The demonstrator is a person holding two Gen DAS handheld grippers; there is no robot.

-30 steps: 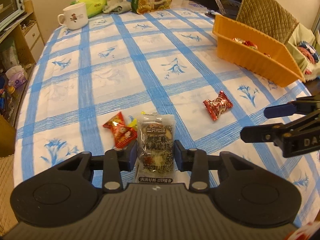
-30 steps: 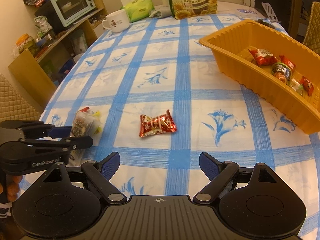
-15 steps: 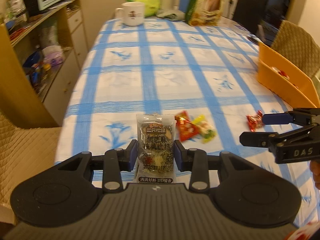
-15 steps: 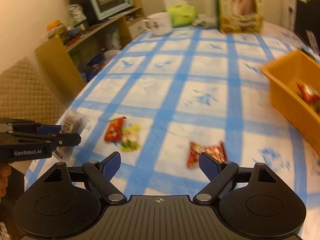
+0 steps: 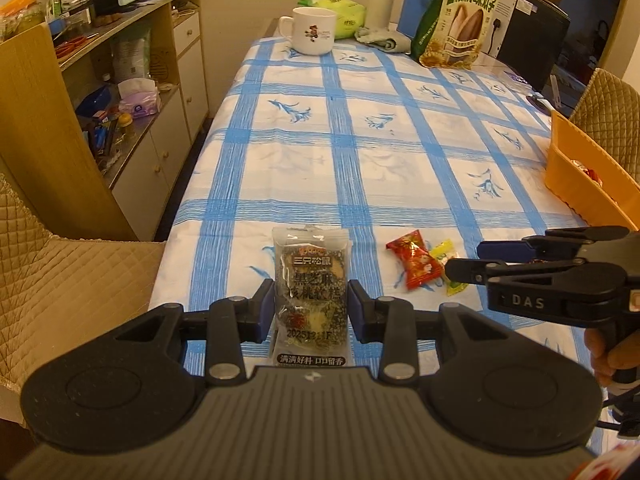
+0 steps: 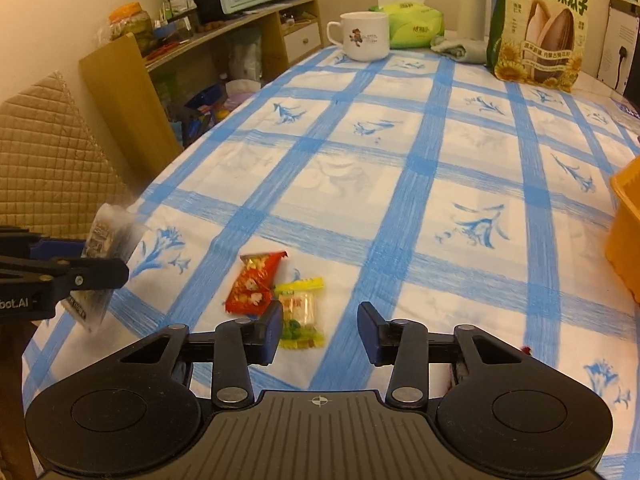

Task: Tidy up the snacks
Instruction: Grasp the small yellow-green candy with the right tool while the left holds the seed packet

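Observation:
My left gripper (image 5: 312, 300) is shut on a dark sesame snack packet (image 5: 312, 276), held upright above the near left corner of the table; the right wrist view shows the gripper (image 6: 100, 258) and packet (image 6: 112, 232) from the side. My right gripper (image 6: 320, 316) hovers low over the cloth, jaws closing, nothing between the pads. A red candy (image 6: 254, 284) and a yellow-ended candy (image 6: 300, 312) lie just beyond its left finger (image 6: 272, 324). A sliver of red wrapper (image 6: 526, 350) peeks from under its right linkage. The orange basket (image 5: 580, 184) stands at the right.
A blue-checked cloth (image 6: 400, 168) covers the table. At the far end stand a white mug (image 6: 366, 36), a tissue pack (image 6: 412, 24), a flask (image 6: 472, 4) and a sunflower-seed bag (image 6: 540, 28). A wooden shelf unit (image 5: 132, 92) and a quilted chair (image 5: 60, 292) flank the left edge.
Both views have swung left towards the shelf side. The right jaws have narrowed a lot. The red twist candy has slipped under the right gripper. The left gripper keeps the packet.

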